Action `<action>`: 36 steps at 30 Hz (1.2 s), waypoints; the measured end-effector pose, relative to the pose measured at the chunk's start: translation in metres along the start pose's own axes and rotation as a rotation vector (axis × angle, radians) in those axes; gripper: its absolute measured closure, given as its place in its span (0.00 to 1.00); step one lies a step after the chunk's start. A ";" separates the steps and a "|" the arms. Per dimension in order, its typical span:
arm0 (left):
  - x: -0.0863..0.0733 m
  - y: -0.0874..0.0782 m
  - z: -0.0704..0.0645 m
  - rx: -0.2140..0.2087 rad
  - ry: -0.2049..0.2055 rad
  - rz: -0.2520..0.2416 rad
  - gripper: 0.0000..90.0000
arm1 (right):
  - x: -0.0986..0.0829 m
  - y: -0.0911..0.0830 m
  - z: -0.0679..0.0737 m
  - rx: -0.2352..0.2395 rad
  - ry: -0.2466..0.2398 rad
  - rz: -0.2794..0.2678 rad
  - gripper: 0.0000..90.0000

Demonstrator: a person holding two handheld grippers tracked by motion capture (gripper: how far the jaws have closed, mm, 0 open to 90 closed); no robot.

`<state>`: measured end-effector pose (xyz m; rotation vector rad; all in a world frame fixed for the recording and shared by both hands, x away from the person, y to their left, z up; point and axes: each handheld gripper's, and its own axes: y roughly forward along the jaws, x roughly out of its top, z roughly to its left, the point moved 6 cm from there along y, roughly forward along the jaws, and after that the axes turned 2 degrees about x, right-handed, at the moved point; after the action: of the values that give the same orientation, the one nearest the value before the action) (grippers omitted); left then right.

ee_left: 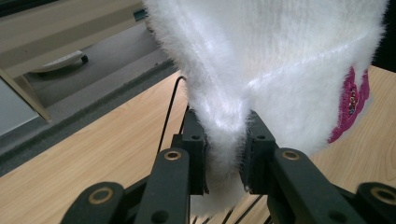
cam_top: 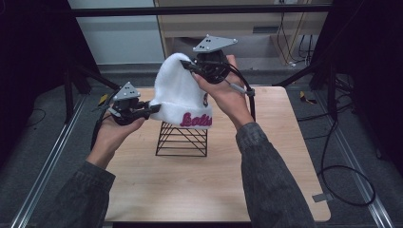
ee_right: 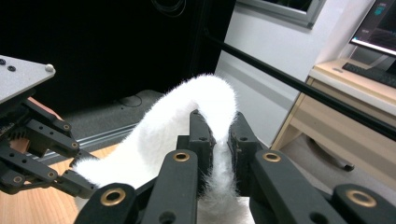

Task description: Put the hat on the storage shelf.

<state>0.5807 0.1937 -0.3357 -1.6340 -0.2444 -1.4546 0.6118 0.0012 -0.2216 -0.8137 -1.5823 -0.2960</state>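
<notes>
Left hand (cam_top: 110, 135): comes in from the bottom left of the high view, sleeve dark, wrapped around the left gripper's body.
Left gripper (cam_top: 153, 108): held low at the table's left side, grey three-cornered plate on top, jaws pointing right toward the hat's lower edge.
Left jaws: narrow, pinched on a fold of the hat's fluffy rim; in the left gripper view (ee_left: 224, 154) white fur bulges between and below the two black pads.
White hat (cam_top: 178, 92): fuzzy knit beanie, lifted in the air between the two grippers, lower rim just above the wire stand, crown up and to the right; also seen at close range in the left gripper view (ee_left: 280, 65) and the right gripper view (ee_right: 187, 116).
Lettering (cam_top: 195, 119): magenta script on the hat's folded cuff, facing the person; partly seen as a magenta patch in the left gripper view (ee_left: 350, 102).
Wire stand (cam_top: 182, 138): black, cone-like frame, upright near the middle of the table, directly under the hat; whether touching the hat cannot be told.
Table (cam_top: 266, 190): light wood top.
Right gripper (cam_top: 186, 65): held high, above the table's far edge, at the hat's crown.
Right jaws: narrow, clamped on a ridge of the hat's top; in the right gripper view (ee_right: 220, 140) white fur squeezed between the pads.
Right hand (cam_top: 228, 95): reaching up from the lower right, forearm crossing the table's right half.
</notes>
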 end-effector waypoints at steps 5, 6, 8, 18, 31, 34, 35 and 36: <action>-0.008 0.007 0.001 0.000 -0.016 0.012 0.83 | -0.009 0.005 -0.003 0.005 0.006 0.020 0.93; -0.008 0.007 0.001 0.000 -0.016 0.012 0.83 | -0.011 0.006 -0.003 0.006 0.006 0.023 0.93; -0.009 0.009 0.002 0.009 -0.017 0.013 0.83 | -0.013 0.008 -0.004 0.006 0.004 0.026 0.93; -0.024 0.018 0.003 0.009 -0.032 0.029 0.83 | -0.029 0.012 -0.009 0.014 0.014 0.050 0.93; -0.045 0.023 0.004 0.009 -0.036 0.045 0.83 | -0.041 0.012 0.004 0.063 0.002 0.060 0.92; -0.050 0.023 0.004 0.006 -0.037 0.048 0.83 | -0.043 0.012 0.008 0.070 -0.007 0.068 0.92; -0.051 0.022 0.003 0.006 -0.034 0.050 0.83 | -0.043 0.012 0.009 0.073 -0.009 0.067 0.92; -0.052 0.021 0.003 0.006 -0.032 0.046 0.83 | -0.043 0.010 0.012 0.080 -0.014 0.065 0.92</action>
<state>0.5819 0.2045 -0.3907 -1.6490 -0.2275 -1.3931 0.6082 0.0020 -0.2670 -0.8049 -1.5675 -0.1788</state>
